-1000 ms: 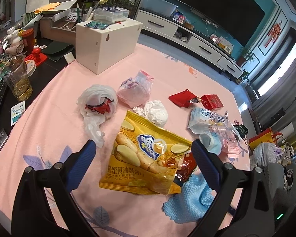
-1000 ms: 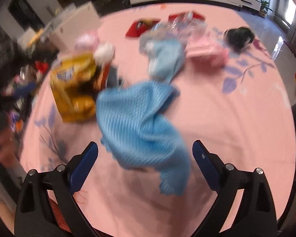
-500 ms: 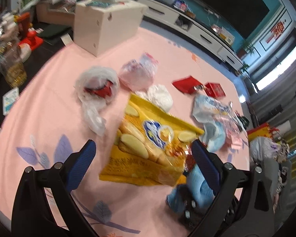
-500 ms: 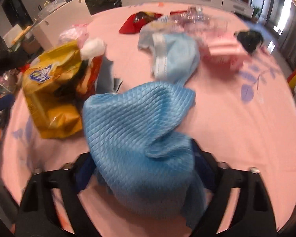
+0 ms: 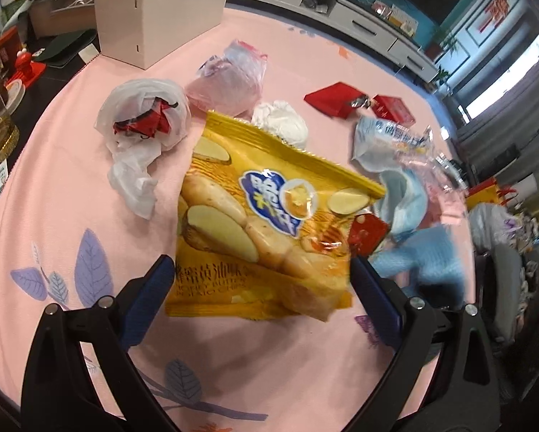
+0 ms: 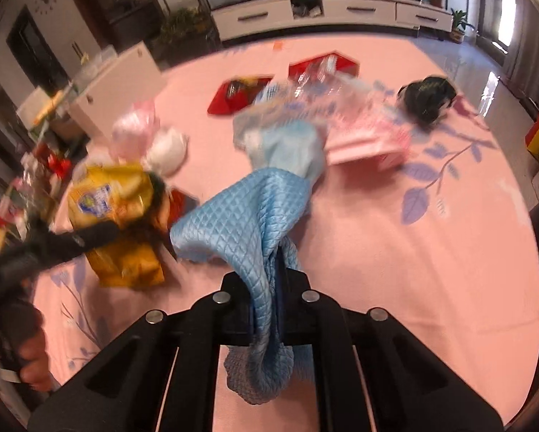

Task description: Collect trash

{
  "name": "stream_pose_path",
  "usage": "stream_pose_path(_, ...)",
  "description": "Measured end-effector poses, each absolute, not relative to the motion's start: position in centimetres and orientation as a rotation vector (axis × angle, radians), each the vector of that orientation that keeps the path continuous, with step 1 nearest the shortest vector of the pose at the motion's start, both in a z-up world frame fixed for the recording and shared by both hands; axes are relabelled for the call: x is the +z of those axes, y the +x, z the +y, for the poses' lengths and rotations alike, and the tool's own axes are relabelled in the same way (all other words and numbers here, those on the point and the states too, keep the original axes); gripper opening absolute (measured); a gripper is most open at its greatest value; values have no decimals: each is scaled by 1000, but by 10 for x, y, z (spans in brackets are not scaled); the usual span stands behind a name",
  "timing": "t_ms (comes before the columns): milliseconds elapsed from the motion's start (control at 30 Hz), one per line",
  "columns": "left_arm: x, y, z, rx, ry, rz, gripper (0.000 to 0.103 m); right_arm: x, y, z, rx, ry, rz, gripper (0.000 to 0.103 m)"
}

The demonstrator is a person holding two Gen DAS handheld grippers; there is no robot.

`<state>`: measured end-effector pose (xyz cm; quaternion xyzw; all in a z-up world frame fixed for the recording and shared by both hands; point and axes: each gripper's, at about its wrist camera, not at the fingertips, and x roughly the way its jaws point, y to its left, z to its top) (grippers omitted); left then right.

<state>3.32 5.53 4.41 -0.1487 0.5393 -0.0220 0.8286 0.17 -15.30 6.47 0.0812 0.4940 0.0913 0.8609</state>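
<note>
Right hand-held gripper (image 6: 266,288), lower centre of the right wrist view: its jaws have just been closing and now pinch a fold of the blue quilted cloth (image 6: 248,216), which drapes over and below the fingers, presumably so it can be lifted clear of the litter. Left hand-held gripper (image 5: 258,288), lower centre of the left wrist view: jaws spread wide, blue pads standing on either side of the lower edge of the yellow chip bag (image 5: 269,216), not pressing on it; the stance suggests the bag is the next piece to be seized. Outward on the pink counter (image 5: 71,187), the remaining trash lies scattered: a white plastic bag (image 5: 143,118) with red scraps at upper left, a crumpled white tissue (image 5: 280,122) behind the chip bag, red wrappers (image 5: 334,99) at upper right, and a white box (image 5: 161,10) at the top.
</note>
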Motion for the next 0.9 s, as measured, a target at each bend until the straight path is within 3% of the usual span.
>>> stream_pose_path(133,42,33,53,-28,-312,1146,96,79,1,-163,153,158,978,10)
stream_pose_path(333,48,30,55,-27,-344,1124,64,94,1,-178,137,180,931,10)
stream_pose_path(567,58,25,54,-52,-381,1094,43,110,-7,-189,133,199,888,10)
stream_pose_path(733,79,16,52,-83,-404,1022,36,116,-8,-193,126,202,872,10)
stream_pose_path(900,104,1,43,-125,-397,939,36,127,-14,-194,129,198,844,10)
